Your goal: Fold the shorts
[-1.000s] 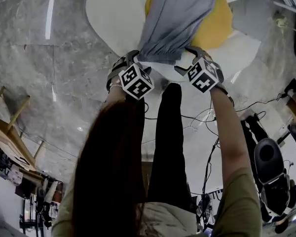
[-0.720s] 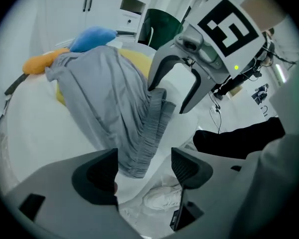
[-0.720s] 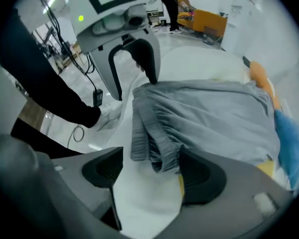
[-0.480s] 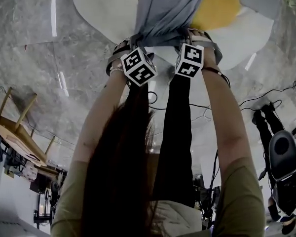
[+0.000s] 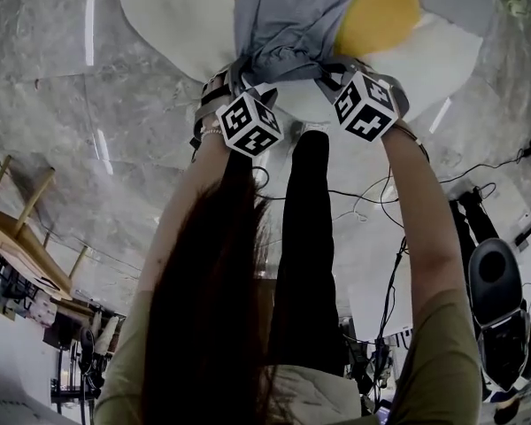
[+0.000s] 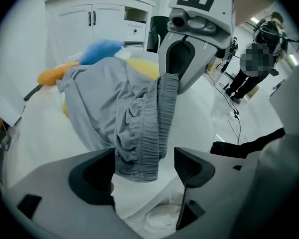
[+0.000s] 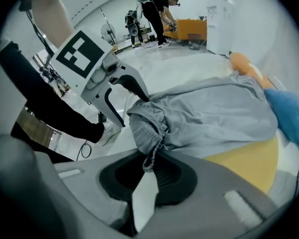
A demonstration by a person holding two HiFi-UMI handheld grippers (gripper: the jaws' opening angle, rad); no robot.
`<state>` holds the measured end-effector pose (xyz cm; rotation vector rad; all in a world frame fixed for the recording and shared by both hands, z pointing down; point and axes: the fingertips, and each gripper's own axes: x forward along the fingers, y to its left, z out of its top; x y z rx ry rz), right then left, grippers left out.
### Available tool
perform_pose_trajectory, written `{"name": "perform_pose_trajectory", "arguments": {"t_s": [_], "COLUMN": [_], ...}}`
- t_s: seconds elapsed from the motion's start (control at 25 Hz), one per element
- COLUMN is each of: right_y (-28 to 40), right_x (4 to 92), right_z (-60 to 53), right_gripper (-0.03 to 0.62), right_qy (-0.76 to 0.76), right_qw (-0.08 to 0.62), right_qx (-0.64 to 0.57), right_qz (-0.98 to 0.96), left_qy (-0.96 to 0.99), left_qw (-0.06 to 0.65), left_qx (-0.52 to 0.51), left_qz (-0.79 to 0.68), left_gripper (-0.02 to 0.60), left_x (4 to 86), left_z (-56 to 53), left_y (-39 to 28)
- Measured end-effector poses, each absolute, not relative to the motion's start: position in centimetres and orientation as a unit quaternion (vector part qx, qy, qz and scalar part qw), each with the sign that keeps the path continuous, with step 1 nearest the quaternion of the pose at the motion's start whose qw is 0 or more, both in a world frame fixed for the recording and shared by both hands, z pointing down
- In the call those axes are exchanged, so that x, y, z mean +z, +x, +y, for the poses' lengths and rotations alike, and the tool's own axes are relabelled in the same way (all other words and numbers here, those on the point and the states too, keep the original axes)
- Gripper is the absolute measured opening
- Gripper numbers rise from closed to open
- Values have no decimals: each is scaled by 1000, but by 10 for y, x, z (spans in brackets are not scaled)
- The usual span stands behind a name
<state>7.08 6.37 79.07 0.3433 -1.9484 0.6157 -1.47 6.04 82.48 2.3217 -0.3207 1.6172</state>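
Shorts taken by the waistband
Right gripper has just pinched the waistband; left gripper has just widened, fabric loose between its jaws.

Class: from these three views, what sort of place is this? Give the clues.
Probably an indoor lab or studio rather than a home. Cables trail over the polished floor, an office chair stands nearby, and another person is at work in the open background.
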Motion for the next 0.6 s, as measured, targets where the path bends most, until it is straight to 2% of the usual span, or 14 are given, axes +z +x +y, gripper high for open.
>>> {"name": "perform_pose_trajectory", "arguments": {"t_s": [0.28, 0.32, 0.36, 0.4, 0.44, 0.6], "right_y": [78, 75, 73, 72, 75, 90], "right_x": [771, 770, 767, 764, 760, 744], "right_z": [51, 52, 55, 59, 62, 73], "right_gripper": [38, 38, 38, 38, 38, 38], "right_qy": [137, 135, 132, 130, 128, 115], "right_qw": [470, 467, 466, 466, 466, 475], "right_qx": [289, 292, 293, 293, 292, 283], "right_qz": [-823, -824, -824, -825, -825, -825], "left_qy": [795, 793, 793, 794, 796, 807], "left_qw": [135, 131, 129, 127, 126, 114], "left_qx": [575, 577, 578, 578, 578, 576], "left_qz": [-141, -144, -144, -140, -131, -61], "left_gripper": [359, 342, 277, 179, 150, 137], "left_x": [841, 842, 841, 838, 832, 808], "left_z": [56, 55, 56, 56, 58, 70], "left_y": [15, 13, 10, 9, 9, 18]}}
